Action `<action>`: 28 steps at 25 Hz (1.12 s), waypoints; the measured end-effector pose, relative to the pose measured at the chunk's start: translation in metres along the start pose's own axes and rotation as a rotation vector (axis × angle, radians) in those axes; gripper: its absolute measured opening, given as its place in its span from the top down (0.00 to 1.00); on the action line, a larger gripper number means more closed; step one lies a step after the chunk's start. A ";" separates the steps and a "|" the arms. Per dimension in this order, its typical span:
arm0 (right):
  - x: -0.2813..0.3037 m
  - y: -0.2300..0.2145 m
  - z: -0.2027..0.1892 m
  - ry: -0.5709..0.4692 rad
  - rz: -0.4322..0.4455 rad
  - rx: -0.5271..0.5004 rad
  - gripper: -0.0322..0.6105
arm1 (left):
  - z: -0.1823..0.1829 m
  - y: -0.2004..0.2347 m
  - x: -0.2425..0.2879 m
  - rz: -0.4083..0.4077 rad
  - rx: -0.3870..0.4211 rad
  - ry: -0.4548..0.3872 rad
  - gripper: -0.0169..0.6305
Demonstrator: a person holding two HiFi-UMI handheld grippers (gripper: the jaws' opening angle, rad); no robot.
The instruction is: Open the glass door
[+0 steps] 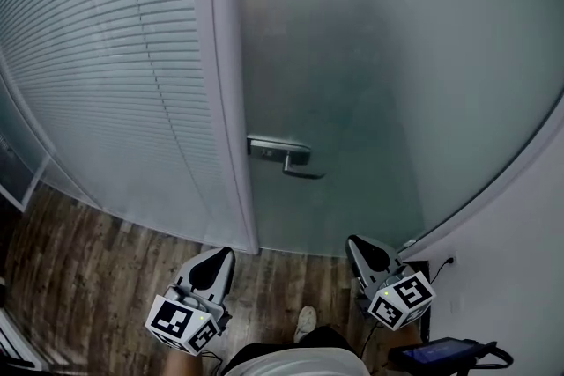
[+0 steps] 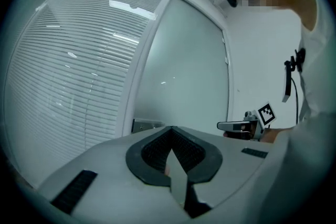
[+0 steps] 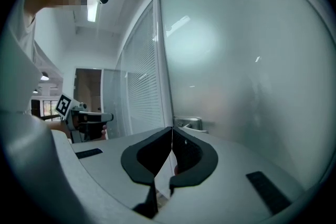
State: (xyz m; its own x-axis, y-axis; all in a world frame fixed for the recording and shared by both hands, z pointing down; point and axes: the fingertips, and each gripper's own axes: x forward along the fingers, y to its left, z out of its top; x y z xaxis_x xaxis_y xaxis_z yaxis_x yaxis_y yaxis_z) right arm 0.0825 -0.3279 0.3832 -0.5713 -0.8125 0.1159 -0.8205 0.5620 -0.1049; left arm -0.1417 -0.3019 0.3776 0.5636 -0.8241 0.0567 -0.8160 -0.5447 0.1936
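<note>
The frosted glass door [image 1: 379, 75] stands closed ahead of me, with a metal lever handle [image 1: 286, 157] near its left edge. My left gripper [image 1: 214, 256] is low at the left, some way short of the door and below the handle, jaws together and holding nothing. My right gripper [image 1: 357, 244] is low at the right, also short of the door, shut and empty. In the left gripper view the left gripper [image 2: 171, 130] points level at the door, with the handle plate [image 2: 145, 124] just beyond it. In the right gripper view the handle [image 3: 190, 123] shows past the right gripper [image 3: 171, 131].
A white door frame post [image 1: 225, 101] separates the door from a glass panel with closed blinds [image 1: 106, 75] on the left. A white wall [image 1: 520, 269] with a socket [image 1: 451, 261] closes in on the right. A dark device [image 1: 441, 354] and my shoe [image 1: 306, 321] rest on the wood floor [image 1: 79, 260].
</note>
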 end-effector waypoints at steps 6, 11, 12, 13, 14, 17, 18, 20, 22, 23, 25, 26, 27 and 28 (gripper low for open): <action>0.020 -0.067 0.018 0.008 0.058 0.012 0.95 | 0.017 -0.017 0.064 0.050 0.009 0.004 0.97; 0.039 -0.106 0.006 0.011 0.088 0.029 0.95 | 0.010 -0.021 0.103 0.071 0.025 0.027 0.97; 0.042 -0.109 0.003 0.012 0.095 0.035 0.95 | 0.009 -0.019 0.108 0.073 0.024 0.031 0.97; 0.046 -0.109 0.000 0.012 0.105 0.039 0.95 | 0.008 -0.018 0.112 0.076 0.021 0.033 0.97; 0.049 -0.110 -0.003 0.014 0.113 0.038 0.95 | 0.007 -0.016 0.115 0.078 0.017 0.033 0.97; 0.059 -0.110 -0.008 0.033 0.119 0.020 0.95 | 0.007 -0.011 0.122 0.070 -0.001 0.030 0.97; 0.062 -0.109 -0.008 0.042 0.115 0.016 0.95 | 0.008 -0.009 0.123 0.062 -0.008 0.028 0.97; 0.065 -0.107 -0.006 0.060 0.097 0.006 0.95 | 0.009 -0.007 0.125 0.042 -0.018 0.026 0.97; 0.069 -0.102 -0.004 0.079 0.084 -0.013 0.95 | 0.008 -0.004 0.125 0.020 -0.017 0.032 0.97; 0.072 -0.099 -0.005 0.092 0.083 -0.025 0.95 | 0.008 -0.002 0.125 0.009 -0.014 0.035 0.97; 0.081 -0.092 -0.006 0.127 0.095 -0.053 0.94 | 0.010 0.003 0.125 -0.012 -0.008 0.039 0.97; 0.085 -0.087 -0.006 0.148 0.106 -0.068 0.92 | 0.011 0.005 0.125 -0.022 -0.007 0.042 0.97; 0.091 -0.083 -0.007 0.169 0.115 -0.086 0.88 | 0.012 0.007 0.124 -0.029 -0.008 0.045 0.97; 0.097 -0.080 -0.008 0.188 0.123 -0.106 0.84 | 0.012 0.010 0.122 -0.034 -0.009 0.049 0.97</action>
State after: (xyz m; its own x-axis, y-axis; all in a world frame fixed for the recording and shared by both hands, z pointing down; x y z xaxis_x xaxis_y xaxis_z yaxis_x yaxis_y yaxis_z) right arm 0.0925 -0.4505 0.4111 -0.6528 -0.6991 0.2918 -0.7361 0.6763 -0.0265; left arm -0.0822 -0.4101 0.3745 0.5969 -0.7963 0.0977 -0.7951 -0.5708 0.2049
